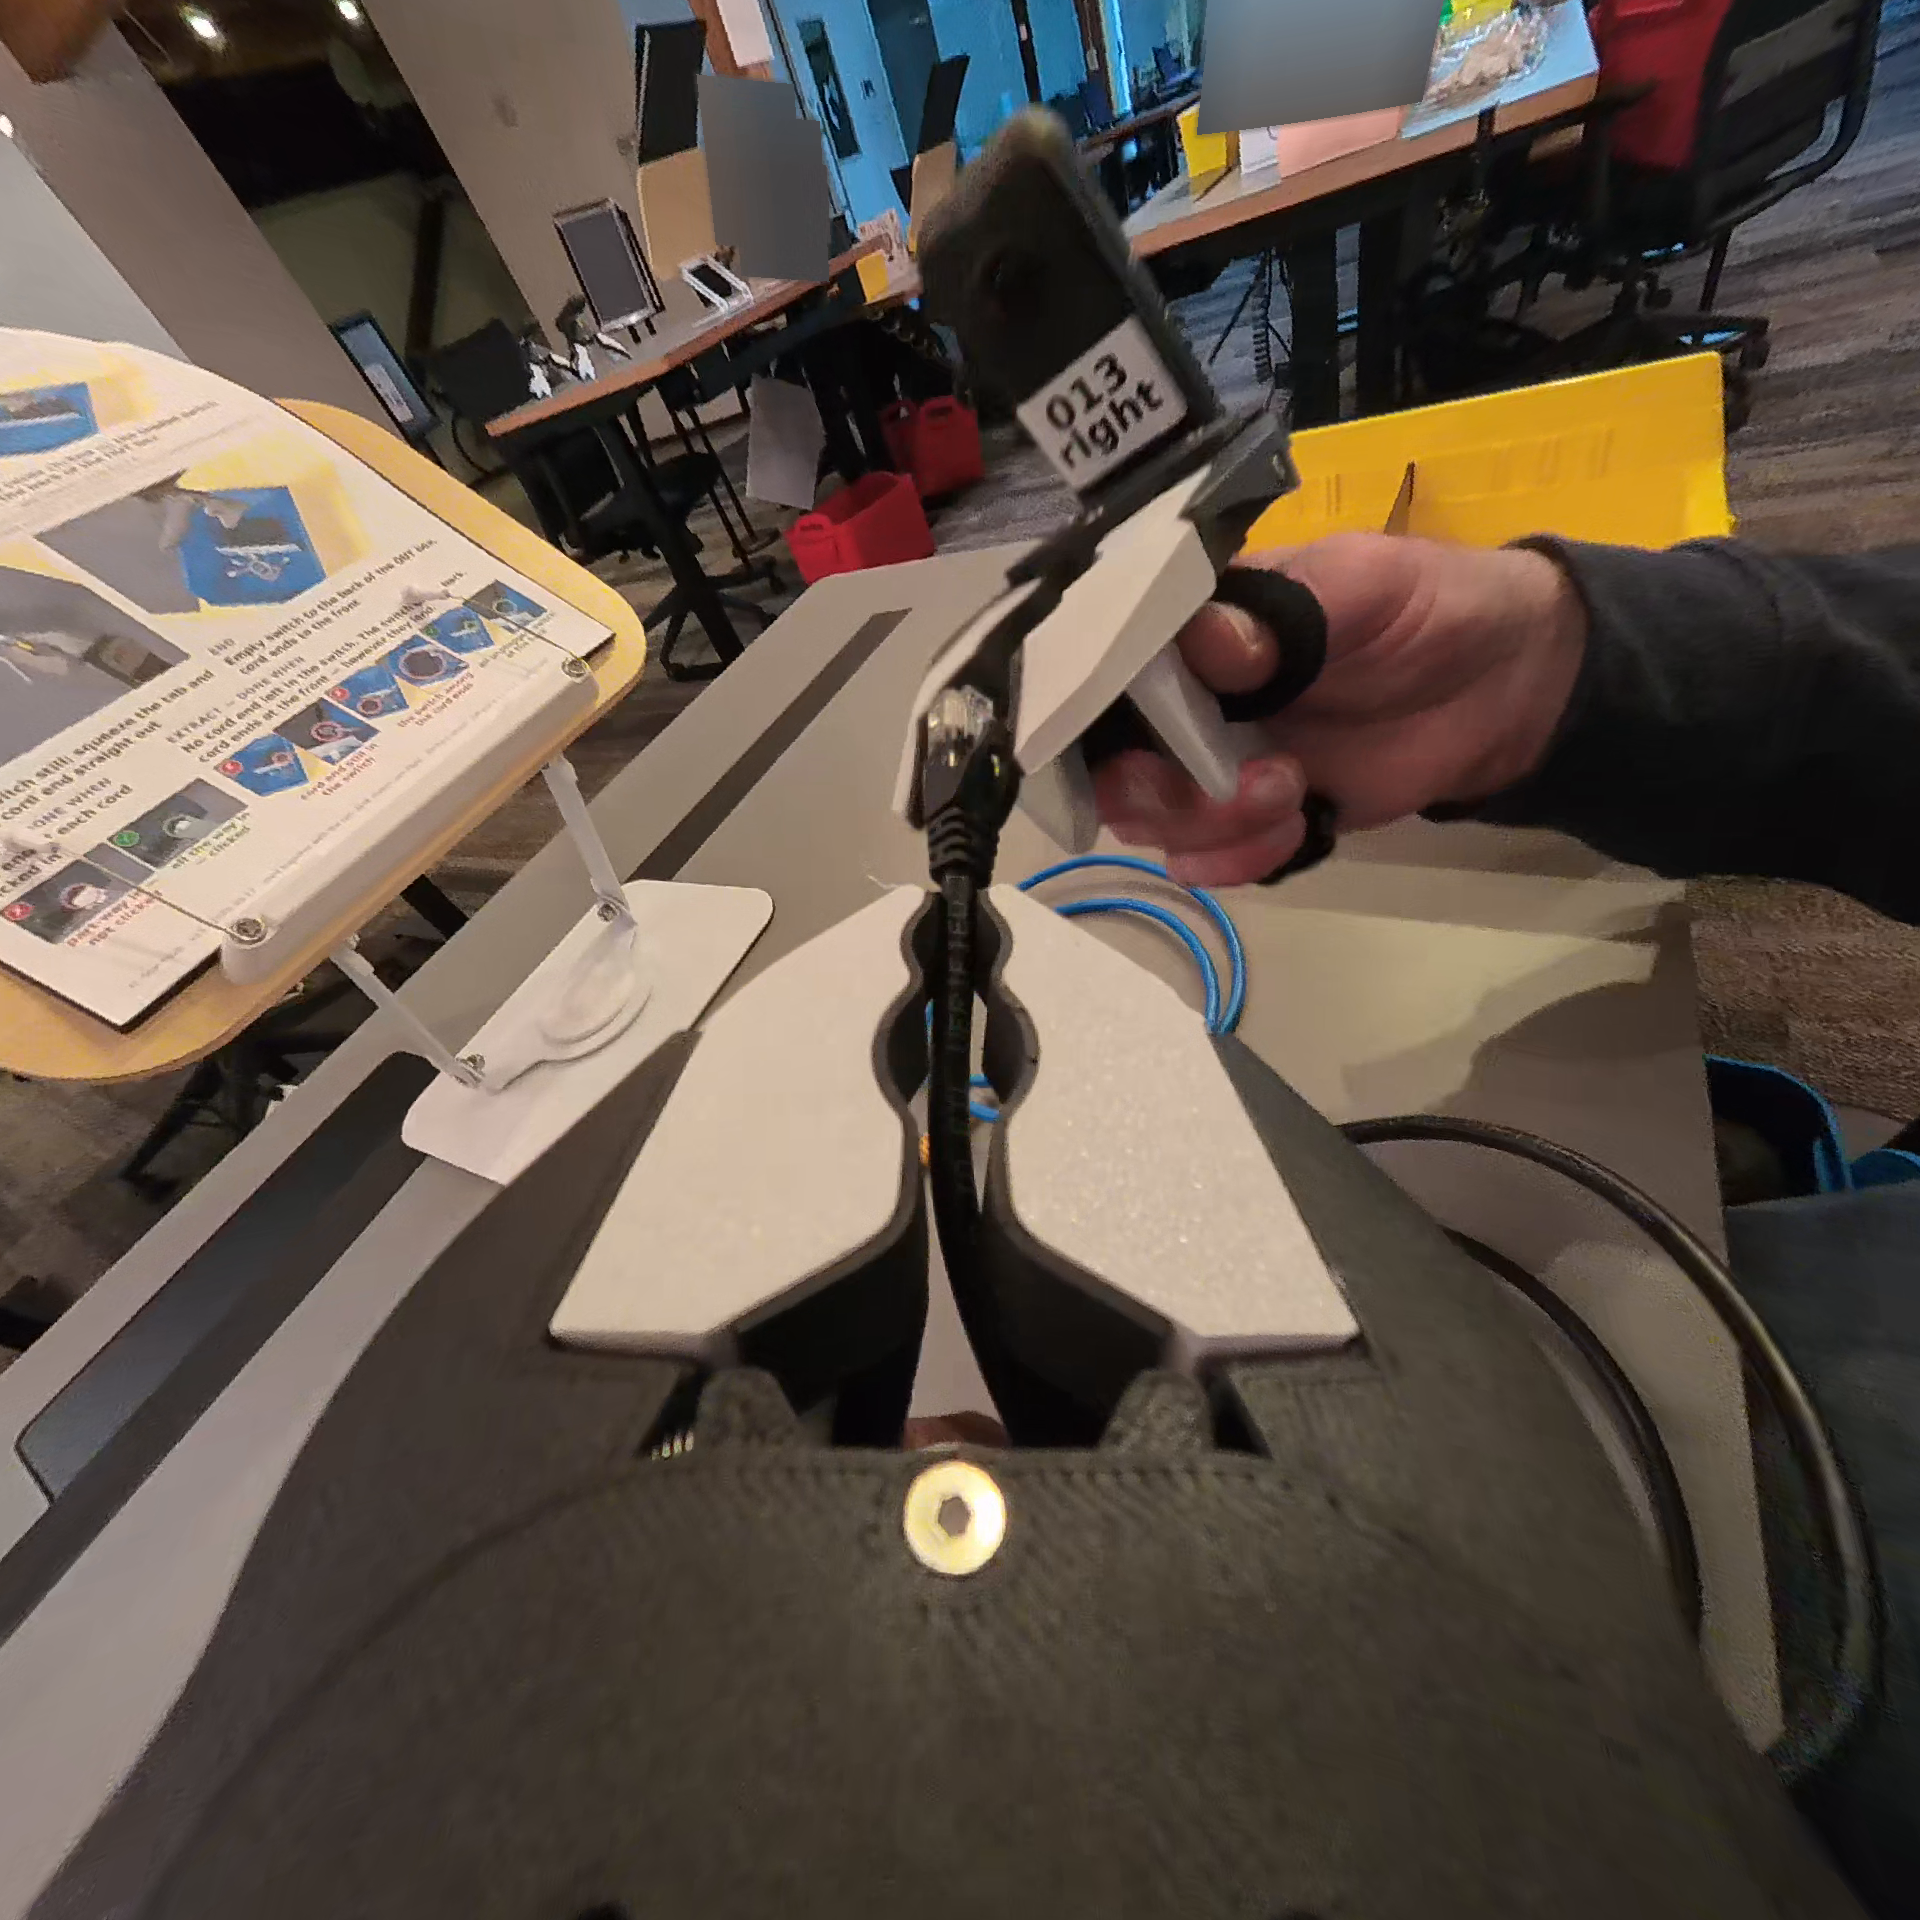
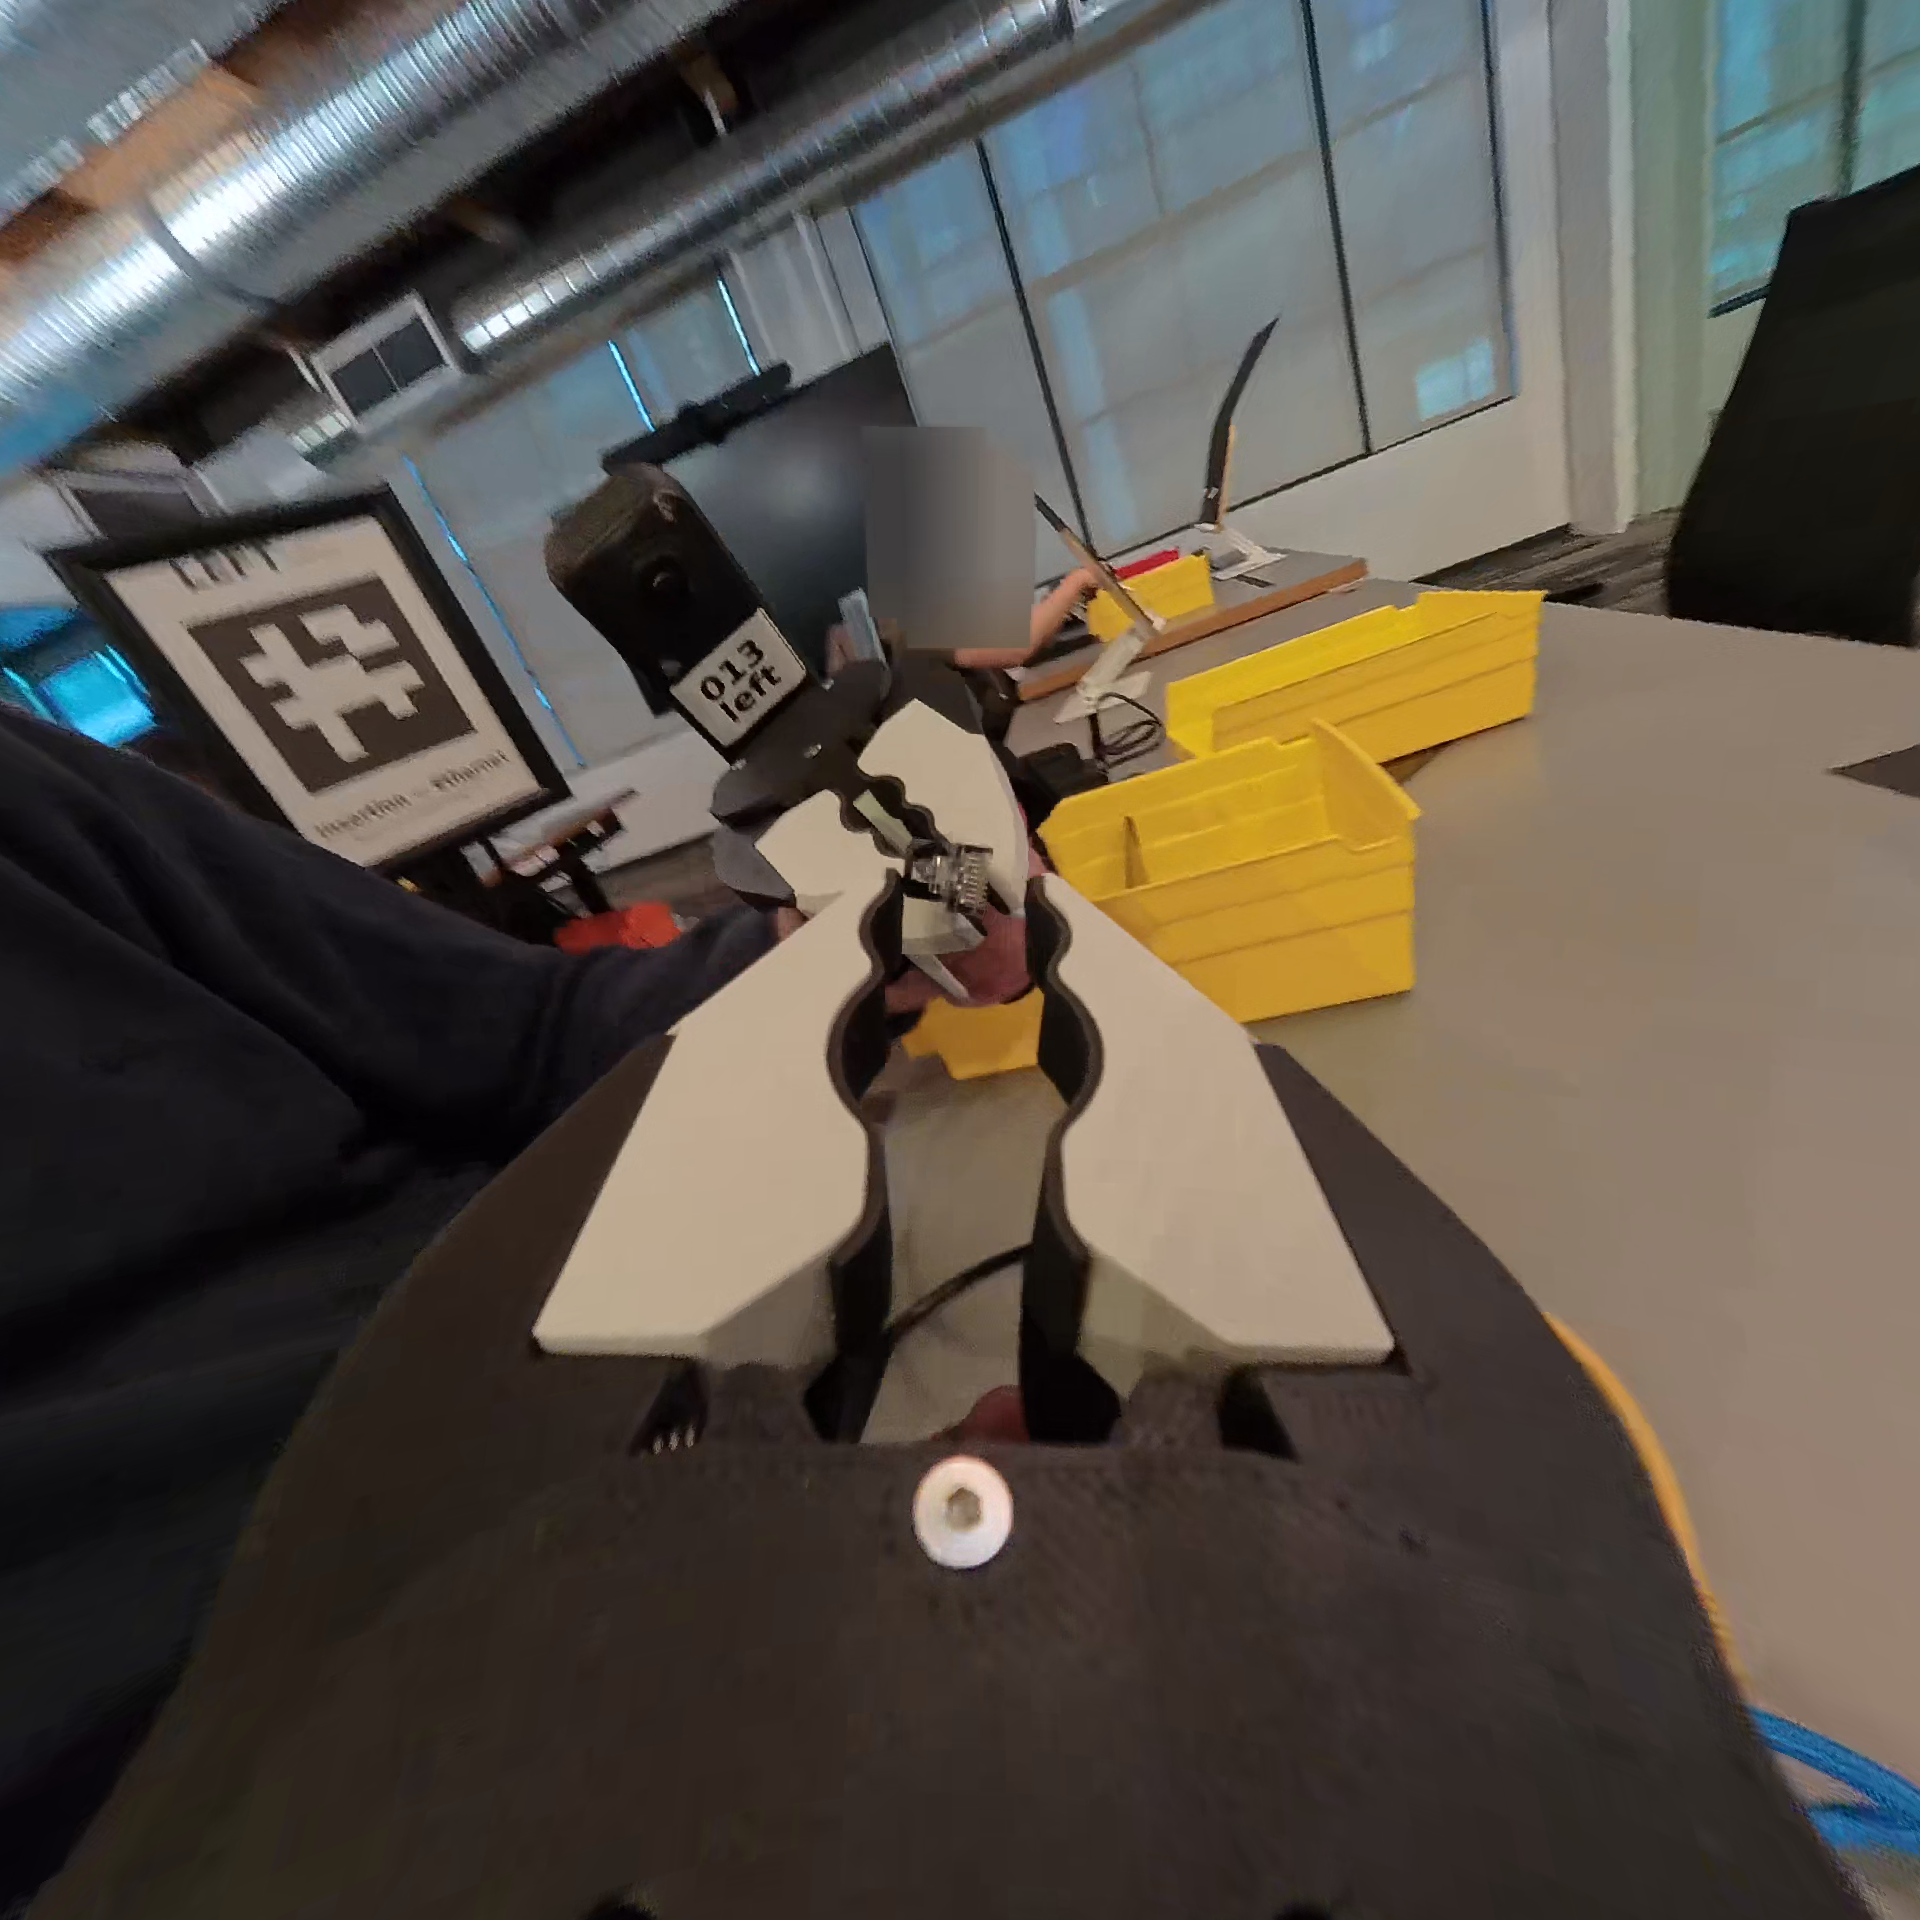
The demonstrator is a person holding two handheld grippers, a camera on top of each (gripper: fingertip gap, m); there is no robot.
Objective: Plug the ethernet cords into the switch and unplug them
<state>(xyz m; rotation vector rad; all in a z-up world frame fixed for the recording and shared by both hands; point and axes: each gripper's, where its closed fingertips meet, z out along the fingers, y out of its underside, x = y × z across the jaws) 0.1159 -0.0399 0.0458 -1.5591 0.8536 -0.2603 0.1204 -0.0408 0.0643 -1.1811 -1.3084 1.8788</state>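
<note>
My left gripper [image 1: 956,906] is shut on a black ethernet cord [image 1: 954,1049]. The cord's plug [image 1: 964,743] sticks up past the fingertips, above the grey table [image 1: 1403,997]. My right gripper [image 2: 961,899] is open, and its tips stand on either side of that plug [image 2: 951,868] without clamping it. The right gripper also shows in the left wrist view [image 1: 940,717], held by a hand, its fingers at the plug. The left gripper shows in the right wrist view [image 2: 935,883]. A blue cord [image 1: 1195,914] lies coiled on the table. No switch is in view.
An instruction board [image 1: 260,675] on a white stand is at the left. Yellow bins [image 2: 1247,873] stand on the table ahead of my right gripper. A framed sign [image 2: 322,686] stands behind. A black cable [image 1: 1662,1247] loops at the right, and blue cable [image 2: 1849,1787] at the lower right. The tips of both grippers are at nearly the same place.
</note>
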